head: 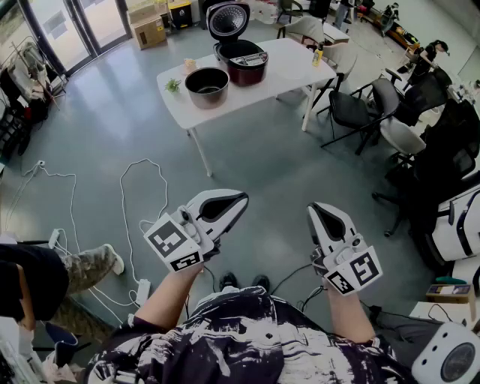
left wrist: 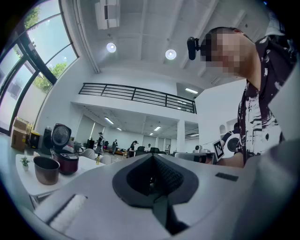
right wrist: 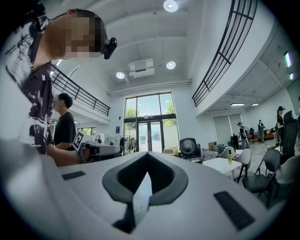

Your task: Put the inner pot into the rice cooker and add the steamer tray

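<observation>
Both grippers held level over the floor, well apart from the table (head: pixel 289 66). Left gripper (head: pixel 231 204): jaws together, nothing between them. Right gripper (head: pixel 318 214): jaws clenched, likewise empty. Pot (head: pixel 207 85) stands upright on the table, outside the cooker (head: pixel 241 61) and just beside it, on its left in the head view; the two look close to touching, but contact cannot be confirmed. Cooker lid (head: pixel 227 20) is raised, opening exposed. Small plant (head: pixel 173 85) sits near the pot at the table's left end; a yellow bottle (head: pixel 318 56) stands near the right end. Chairs (head: pixel 352 109) are grouped to the right of the table. White cables (head: pixel 127 196) trail across the floor between the table and the person.
</observation>
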### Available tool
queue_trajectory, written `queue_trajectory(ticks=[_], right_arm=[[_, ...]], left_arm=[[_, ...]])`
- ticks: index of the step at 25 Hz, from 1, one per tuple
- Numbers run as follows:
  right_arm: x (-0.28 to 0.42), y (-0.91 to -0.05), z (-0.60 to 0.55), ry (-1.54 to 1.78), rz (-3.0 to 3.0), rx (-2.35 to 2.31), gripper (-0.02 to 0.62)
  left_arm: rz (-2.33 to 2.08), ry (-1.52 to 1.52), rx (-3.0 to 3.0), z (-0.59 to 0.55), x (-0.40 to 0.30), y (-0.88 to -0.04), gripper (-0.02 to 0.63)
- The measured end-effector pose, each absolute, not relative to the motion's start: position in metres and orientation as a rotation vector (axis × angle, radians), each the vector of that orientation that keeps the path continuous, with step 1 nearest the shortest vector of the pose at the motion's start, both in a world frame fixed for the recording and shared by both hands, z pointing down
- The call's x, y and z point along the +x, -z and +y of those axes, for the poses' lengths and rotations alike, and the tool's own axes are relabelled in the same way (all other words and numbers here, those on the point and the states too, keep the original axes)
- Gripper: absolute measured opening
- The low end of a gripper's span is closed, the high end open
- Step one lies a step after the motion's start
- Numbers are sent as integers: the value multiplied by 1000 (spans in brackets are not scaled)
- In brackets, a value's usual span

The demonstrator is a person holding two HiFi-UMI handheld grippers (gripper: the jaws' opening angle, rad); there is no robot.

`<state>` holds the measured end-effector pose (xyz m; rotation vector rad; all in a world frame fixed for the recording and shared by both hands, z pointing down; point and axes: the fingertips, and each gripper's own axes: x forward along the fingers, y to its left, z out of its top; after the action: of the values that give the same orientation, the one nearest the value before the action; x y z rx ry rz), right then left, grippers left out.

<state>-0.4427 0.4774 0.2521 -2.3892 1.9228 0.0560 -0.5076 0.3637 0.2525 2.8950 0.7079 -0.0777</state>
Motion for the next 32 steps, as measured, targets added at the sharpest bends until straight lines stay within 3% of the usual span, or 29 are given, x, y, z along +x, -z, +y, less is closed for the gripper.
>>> queue_trajectory(ticks=[29, 30, 31, 32], right_arm=[[-427, -251, 474, -66, 1887, -2373, -3], [-422, -249, 474, -79, 1845, -2373, 60], [-416, -248, 475, -96, 1790, -2383, 375], [-411, -246, 477, -117, 1737, -2400, 493]], left_arm=[[691, 77, 2891, 357, -502, -256, 5], [690, 75, 2891, 356, -502, -256, 5], [689, 74, 2891, 356, -502, -257, 5], [687, 73, 2891, 355, -502, -257, 5]])
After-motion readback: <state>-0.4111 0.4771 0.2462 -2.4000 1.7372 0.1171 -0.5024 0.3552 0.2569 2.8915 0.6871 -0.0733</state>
